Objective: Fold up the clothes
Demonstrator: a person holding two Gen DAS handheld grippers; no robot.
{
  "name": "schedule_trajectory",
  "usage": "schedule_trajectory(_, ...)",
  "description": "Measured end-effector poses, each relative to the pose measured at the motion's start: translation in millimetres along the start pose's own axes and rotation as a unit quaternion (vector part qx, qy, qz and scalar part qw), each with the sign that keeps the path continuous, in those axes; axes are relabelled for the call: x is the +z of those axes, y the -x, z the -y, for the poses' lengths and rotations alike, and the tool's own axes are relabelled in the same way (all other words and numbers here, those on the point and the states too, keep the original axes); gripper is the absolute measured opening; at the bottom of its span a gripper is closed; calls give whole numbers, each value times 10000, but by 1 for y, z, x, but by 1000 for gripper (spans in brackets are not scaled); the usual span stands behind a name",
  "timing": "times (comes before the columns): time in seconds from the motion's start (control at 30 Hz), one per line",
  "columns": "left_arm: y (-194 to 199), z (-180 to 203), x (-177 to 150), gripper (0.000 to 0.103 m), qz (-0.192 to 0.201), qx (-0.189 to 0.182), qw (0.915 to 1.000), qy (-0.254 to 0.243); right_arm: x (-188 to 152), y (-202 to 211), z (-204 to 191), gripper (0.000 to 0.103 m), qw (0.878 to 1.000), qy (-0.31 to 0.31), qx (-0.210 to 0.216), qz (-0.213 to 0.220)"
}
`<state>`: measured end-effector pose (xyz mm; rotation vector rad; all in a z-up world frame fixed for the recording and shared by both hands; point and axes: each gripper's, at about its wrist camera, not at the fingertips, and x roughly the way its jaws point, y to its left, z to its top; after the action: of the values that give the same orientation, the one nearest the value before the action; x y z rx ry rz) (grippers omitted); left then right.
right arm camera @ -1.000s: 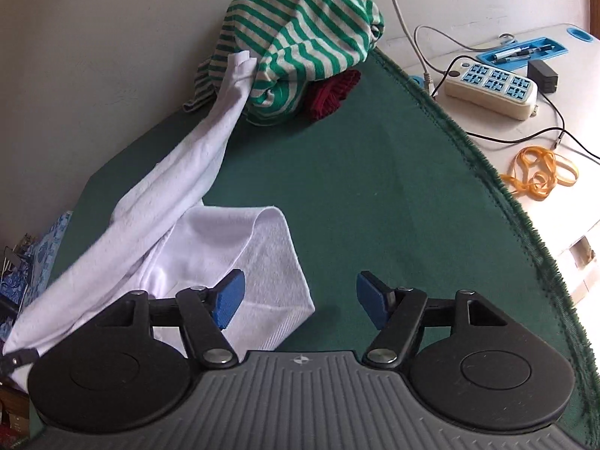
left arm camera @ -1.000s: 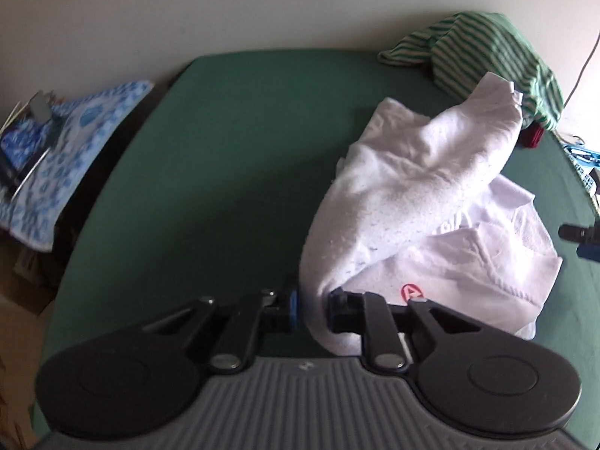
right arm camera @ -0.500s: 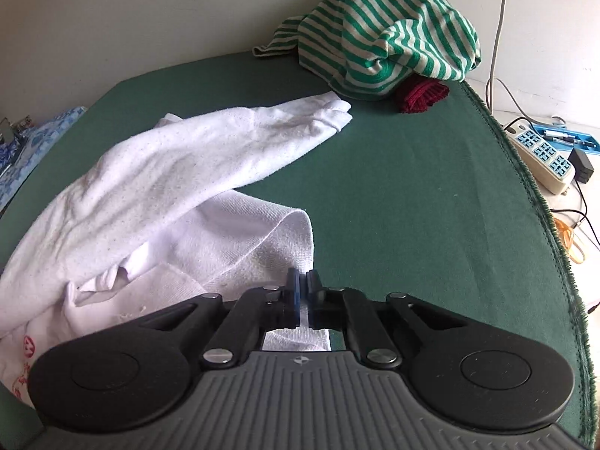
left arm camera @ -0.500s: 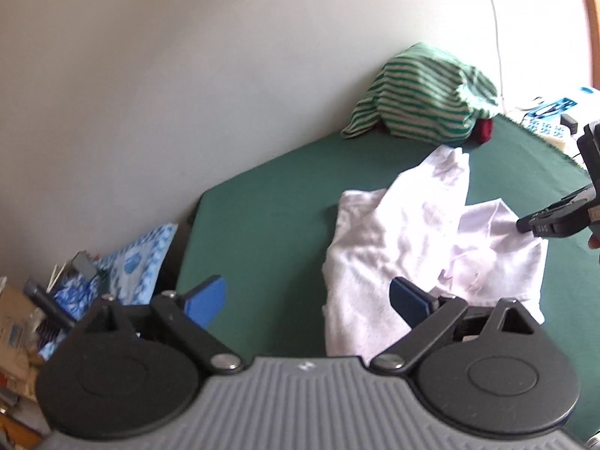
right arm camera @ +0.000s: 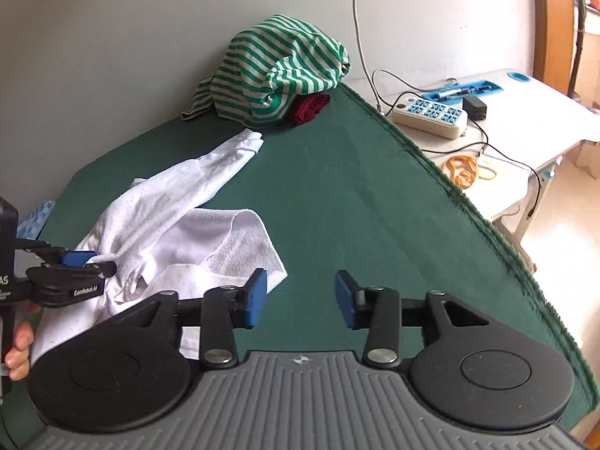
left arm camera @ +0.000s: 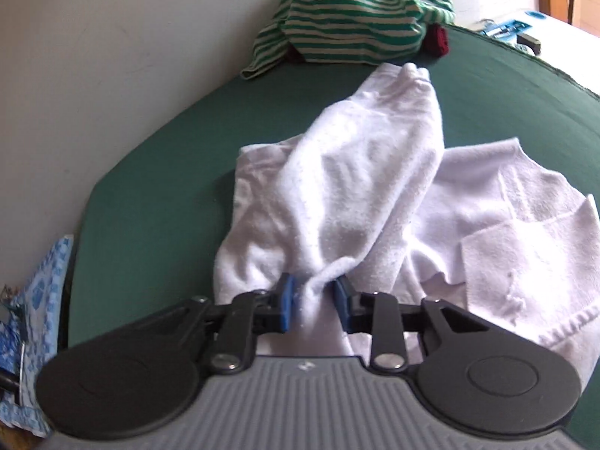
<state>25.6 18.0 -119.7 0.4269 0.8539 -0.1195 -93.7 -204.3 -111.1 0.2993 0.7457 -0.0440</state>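
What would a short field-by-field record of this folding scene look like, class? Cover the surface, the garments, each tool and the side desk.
surface: green cloth
main garment: crumpled white garment, unfolded
other garments: striped green top heaped at the far edge, over a dark red item
left tool: jaws closing, a bunch of the white fabric between them
right tool: jaws opening, nothing between them, beside the white fabric's edge
side desk: power strip, orange rubber bands

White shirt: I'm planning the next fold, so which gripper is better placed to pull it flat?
Left. The left gripper is closing on a bunch of the white shirt; the right gripper is opening, with nothing between its fingers.
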Motion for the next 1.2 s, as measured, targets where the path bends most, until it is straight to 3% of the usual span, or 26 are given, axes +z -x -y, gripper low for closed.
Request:
schedule_trajectory(0.1, 31, -52, -6, 28, 286, 9, 9965, 790, -12, 2, -12, 57, 9998, -169, 17, -102)
schedule_trajectory(0.23, 73, -129, -44, 28, 386, 605, 9878, 1385, -22, -13, -34, 57, 9994, -141, 105, -298)
schedule_trajectory(0.33, 87, -178, -93, 29, -71, 1045, 9794, 1728, -22, -34, -45, 58, 9977, -382, 195, -531)
schedule_trajectory(0.37, 91, -193, -113, 34, -246, 1088, 9756, 1890, -22, -41, -47, 58, 9967, -522, 151, -605)
schedule_trajectory(0.47, 106, -218, -172, 38, -650, 875, 9651, 2381, -20, -60, -54, 58, 9934, -807, -144, -808)
schedule_trajectory(0.5, 109, -221, -186, 39, -749, 883, 9628, 2441, -18, -62, -58, 58, 9935, -788, -222, -786)
schedule_trajectory(0.57, 113, -214, -206, 50, -982, 1106, 9632, 2246, -15, -67, -64, 58, 9937, -751, -370, -744)
schedule_trajectory(0.67, 124, -206, -223, 72, -1006, 1266, 9711, 1755, -14, -73, -74, 58, 9937, -716, -411, -756)
schedule_trajectory(0.77, 147, -215, -220, 73, -632, 1282, 9755, 1674, -18, -73, -87, 57, 9933, -711, -93, -903)
schedule_trajectory(0.83, 162, -220, -204, 78, -209, 1283, 9764, 1723, -21, -74, -100, 55, 9954, -359, -62, -891)
schedule_trajectory(0.87, 167, -221, -193, 84, -2, 1237, 9775, 1711, -23, -73, -107, 35, 9963, -125, -76, -850)
schedule_trajectory(0.93, 170, -213, -166, 90, 407, 1051, 9819, 1524, -26, -72, -118, 4, 9966, 299, -90, -758)
schedule_trajectory(1.0, 165, -198, -140, 97, 700, 907, 9864, 1176, -14, -56, -110, 3, 9989, -36, 145, -441)
schedule_trajectory(1.1, 151, -171, -109, 99, 990, 802, 9902, 570, 11, -11, -100, 3, 9972, -330, 561, 363)
schedule_trajectory(1.17, 138, -156, -96, 101, 1090, 723, 9910, 281, 26, 33, -94, 3, 9872, -421, 1129, 1046)
schedule_trajectory(1.2, 130, -151, -92, 101, 1056, 654, 9920, 216, 27, 53, -98, 3, 9838, -203, 1113, 1392)
